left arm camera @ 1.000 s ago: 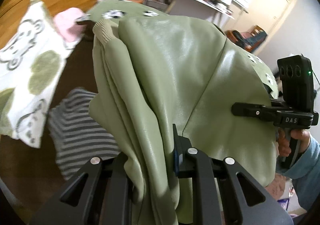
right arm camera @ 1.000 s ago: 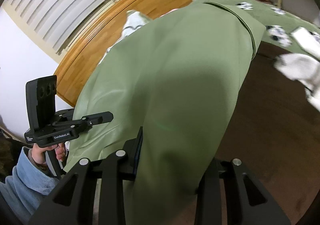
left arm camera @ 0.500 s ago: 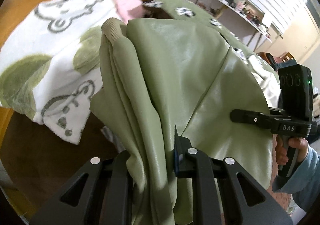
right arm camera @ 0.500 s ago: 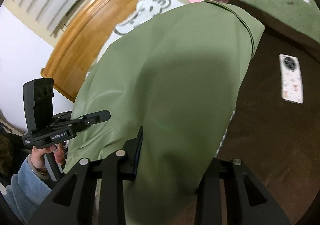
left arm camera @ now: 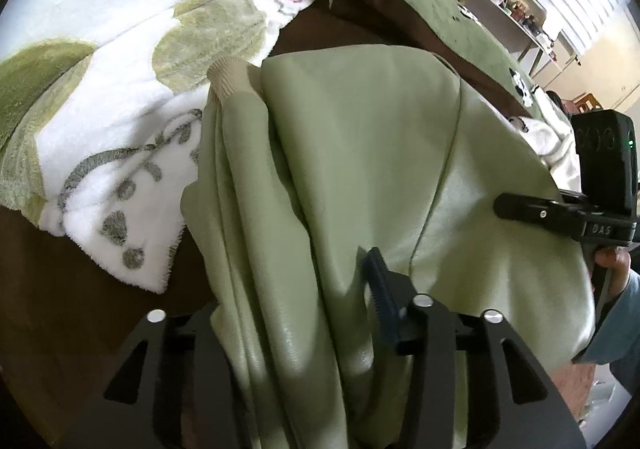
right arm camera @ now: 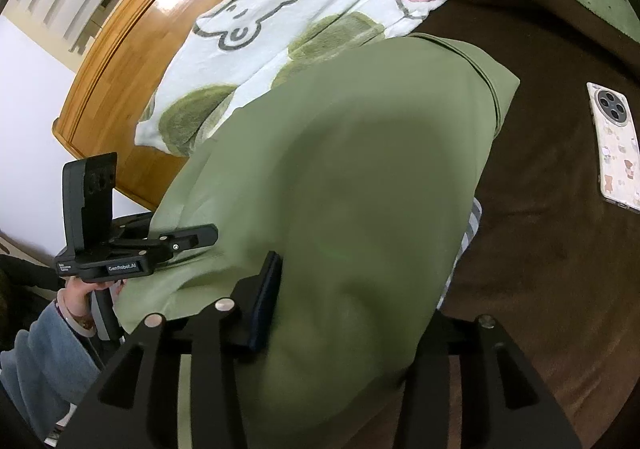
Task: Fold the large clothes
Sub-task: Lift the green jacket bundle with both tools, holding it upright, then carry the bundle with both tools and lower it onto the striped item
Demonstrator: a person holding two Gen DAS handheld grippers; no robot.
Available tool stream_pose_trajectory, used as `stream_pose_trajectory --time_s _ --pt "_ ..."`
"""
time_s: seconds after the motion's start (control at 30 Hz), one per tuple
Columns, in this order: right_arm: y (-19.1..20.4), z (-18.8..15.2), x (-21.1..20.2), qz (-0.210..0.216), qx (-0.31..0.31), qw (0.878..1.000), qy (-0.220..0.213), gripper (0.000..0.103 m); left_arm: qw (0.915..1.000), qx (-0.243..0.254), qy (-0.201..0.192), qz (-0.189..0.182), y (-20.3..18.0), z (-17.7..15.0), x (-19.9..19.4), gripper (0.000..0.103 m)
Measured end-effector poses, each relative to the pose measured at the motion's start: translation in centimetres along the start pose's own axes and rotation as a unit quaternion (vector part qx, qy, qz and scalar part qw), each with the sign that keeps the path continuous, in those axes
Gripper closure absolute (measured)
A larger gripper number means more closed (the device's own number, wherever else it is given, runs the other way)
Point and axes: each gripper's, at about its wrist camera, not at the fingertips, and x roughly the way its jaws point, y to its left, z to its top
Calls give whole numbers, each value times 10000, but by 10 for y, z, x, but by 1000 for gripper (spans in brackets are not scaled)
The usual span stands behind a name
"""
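I noted the smooth pale-green leather-look jacket [left arm camera: 360, 169] lying on the brown bed [right arm camera: 560, 249], its ribbed cuff [left arm camera: 226, 79] at the far left beside the white fleece blanket with green patches [left arm camera: 120, 49]. Left tongs [left arm camera: 296, 329] were opening, jacket folds between the jaws, pads no longer pressing. Right tongs [right arm camera: 352, 313] were opening too, green fabric bulging between them. A patterned phone [right arm camera: 614, 145] lay on the bed, far right, apart from the jacket.

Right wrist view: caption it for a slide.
Right gripper opening around folded olive-green garment on brown bed.
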Motion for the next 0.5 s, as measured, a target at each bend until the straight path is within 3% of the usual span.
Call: stream_pose_trajectory --time_s 0.1,0.3,0.33,0.43,0.5 --pt "-3 -3 -2 -131 -38 9999 -13 52 9999 84 -17 123 1 -3 3 44" --pt "2 -4 -5 -560 -247 9981 14 39 9991 296 -242 179 2 -8 -6 38" --pt "2 -4 -6 -640 -298 9975 6 37 9989 336 -270 207 2 -8 -8 33" --pt "1 -7 -11 -852 -414 9955 -11 28 9959 425 -456 655 7 -10 -16 15" --pt "-1 -9 -16 -939 -418 9947 -24 25 9916 499 -779 909 15 -12 -31 12"
